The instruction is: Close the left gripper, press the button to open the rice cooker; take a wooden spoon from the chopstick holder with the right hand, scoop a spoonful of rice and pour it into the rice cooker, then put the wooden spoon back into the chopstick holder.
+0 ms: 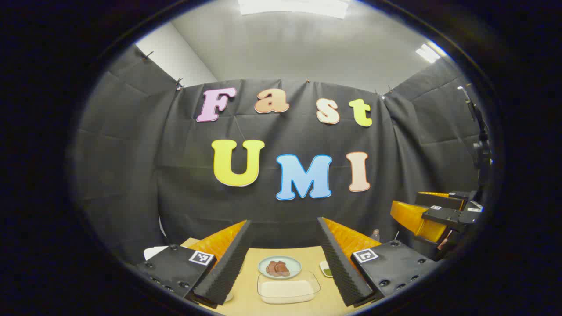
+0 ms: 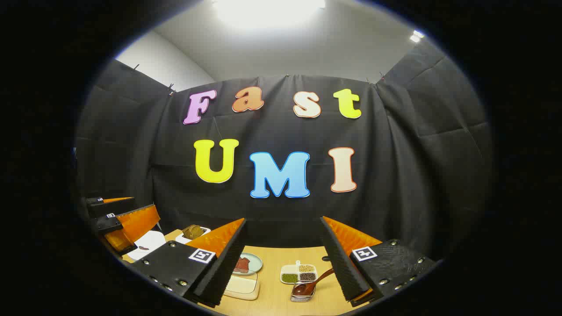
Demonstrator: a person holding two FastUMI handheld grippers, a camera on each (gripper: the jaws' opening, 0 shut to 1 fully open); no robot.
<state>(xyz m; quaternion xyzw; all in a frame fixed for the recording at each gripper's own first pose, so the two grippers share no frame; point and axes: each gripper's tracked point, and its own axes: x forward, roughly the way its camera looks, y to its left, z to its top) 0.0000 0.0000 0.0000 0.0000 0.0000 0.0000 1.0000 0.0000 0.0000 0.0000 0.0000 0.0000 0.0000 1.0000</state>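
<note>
Seemingly nothing of the task is done yet: both grippers hang above the worktop with jaws wide and empty.

In the left gripper view, the left gripper [image 1: 284, 263] frames a round plate of reddish meat [image 1: 279, 267] and, nearer, a clear rectangular dish of pale rice [image 1: 287, 290] on the wooden worktop [image 1: 307, 254]; the right gripper [image 1: 432, 217] shows off to the side, raised. In the right gripper view, the right gripper [image 2: 283, 263] looks down on a divided tray of beans and grains [image 2: 298, 273] and a wooden spoon [image 2: 312, 284] resting in a small clear holder [image 2: 302, 296], presumably the chopstick holder, just inside its right finger. The left gripper [image 2: 115, 219] appears at the far left. Still ahead, by this reading: closing the left jaws, pressing the cooker's button, taking the spoon, scooping, pouring, returning it.
</note>
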